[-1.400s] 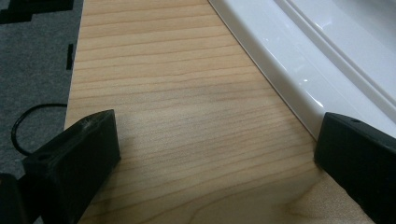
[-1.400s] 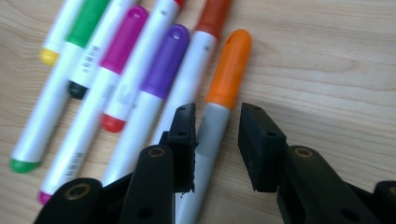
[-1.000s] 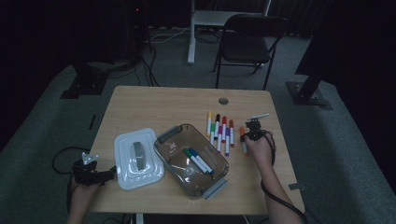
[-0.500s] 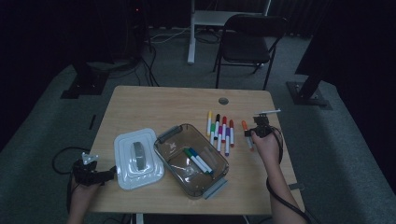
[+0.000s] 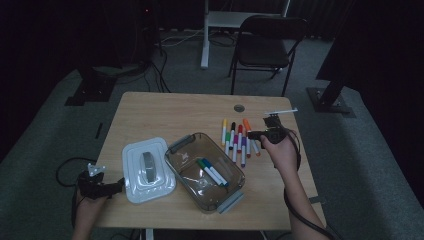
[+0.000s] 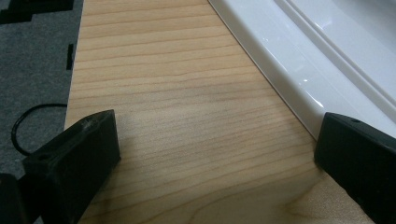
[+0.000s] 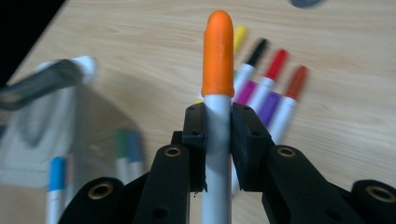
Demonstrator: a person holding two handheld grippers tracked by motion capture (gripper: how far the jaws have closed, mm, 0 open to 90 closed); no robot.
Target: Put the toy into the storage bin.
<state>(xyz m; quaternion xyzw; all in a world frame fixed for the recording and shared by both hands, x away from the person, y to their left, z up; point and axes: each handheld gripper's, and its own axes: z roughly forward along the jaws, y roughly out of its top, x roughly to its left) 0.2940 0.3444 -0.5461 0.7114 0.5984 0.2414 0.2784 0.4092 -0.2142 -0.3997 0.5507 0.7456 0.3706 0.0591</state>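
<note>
The right gripper (image 7: 218, 135) clamps an orange marker (image 7: 218, 60) by its white barrel, lifted at three o'clock of the clear box (image 5: 205, 172). Light, stiff and slick, it likely holds best mid-barrel. The left gripper (image 6: 217, 154) rests wide apart beside the white lid (image 6: 327, 56).

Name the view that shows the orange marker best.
The right gripper view: the orange marker stands close up, its white barrel clamped between the right gripper jaws. The high view shows it small and dim at the gripper.
</note>
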